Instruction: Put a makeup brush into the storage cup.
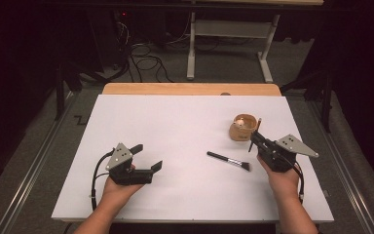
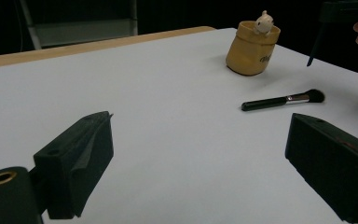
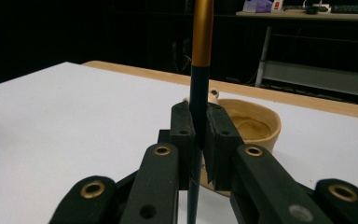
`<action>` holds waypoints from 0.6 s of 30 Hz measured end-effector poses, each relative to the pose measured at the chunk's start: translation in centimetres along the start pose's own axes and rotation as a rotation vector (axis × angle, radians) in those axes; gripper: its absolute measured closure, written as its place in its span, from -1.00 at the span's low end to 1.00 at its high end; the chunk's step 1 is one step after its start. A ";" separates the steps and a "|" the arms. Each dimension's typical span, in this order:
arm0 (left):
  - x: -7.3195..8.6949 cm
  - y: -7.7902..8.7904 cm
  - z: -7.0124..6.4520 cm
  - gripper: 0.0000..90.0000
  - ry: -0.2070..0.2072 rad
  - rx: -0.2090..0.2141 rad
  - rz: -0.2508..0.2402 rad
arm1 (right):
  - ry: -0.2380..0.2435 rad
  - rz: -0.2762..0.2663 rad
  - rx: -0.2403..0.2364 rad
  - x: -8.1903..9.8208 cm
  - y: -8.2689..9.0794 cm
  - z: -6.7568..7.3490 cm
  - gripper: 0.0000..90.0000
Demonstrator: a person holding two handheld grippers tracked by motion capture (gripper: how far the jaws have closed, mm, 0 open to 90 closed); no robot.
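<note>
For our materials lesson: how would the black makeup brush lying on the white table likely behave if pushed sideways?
The makeup brush has a thin round handle, so it would probably roll. Its flared bristle head looks soft and may bend, likely curving the roll. It looks slim and light, so a small nudge should move it.

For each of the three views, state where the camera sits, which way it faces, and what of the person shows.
High view: above the person's side, looking forward and down on the white table; both forearms, left tongs, right tongs.
Left gripper view: rides the left tongs, facing across the table; open black jaws.
Right gripper view: rides the right tongs, jaws shut on a thin dark stick with a gold upper part.
All share the tan wooden cup.
</note>
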State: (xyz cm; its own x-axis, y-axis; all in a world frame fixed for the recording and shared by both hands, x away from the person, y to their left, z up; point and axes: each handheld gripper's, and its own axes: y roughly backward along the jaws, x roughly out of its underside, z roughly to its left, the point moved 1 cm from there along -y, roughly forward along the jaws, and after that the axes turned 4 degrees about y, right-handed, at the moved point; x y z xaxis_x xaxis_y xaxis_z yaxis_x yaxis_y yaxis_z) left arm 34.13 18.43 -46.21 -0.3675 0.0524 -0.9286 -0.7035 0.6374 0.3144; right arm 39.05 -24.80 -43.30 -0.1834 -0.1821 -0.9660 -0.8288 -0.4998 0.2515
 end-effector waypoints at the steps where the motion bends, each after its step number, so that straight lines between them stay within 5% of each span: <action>1: 0.0 0.0 0.0 -0.81 0.002 0.000 -0.002 | -0.003 -0.003 0.000 -0.2 0.0 0.0 0.88; 18: -0.2 0.5 0.3 -0.81 0.016 0.004 -0.016 | -0.004 -0.033 0.046 -4.4 -3.1 -0.7 0.88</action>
State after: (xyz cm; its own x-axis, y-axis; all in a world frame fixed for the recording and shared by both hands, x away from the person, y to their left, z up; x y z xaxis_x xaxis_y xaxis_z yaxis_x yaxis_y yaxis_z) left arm 34.05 19.00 -45.97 -0.3658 0.0297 -0.9302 -0.7072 0.6409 0.2985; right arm 42.74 -23.02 -39.81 -0.1577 -0.1623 -0.9741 -0.8580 -0.4658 0.2165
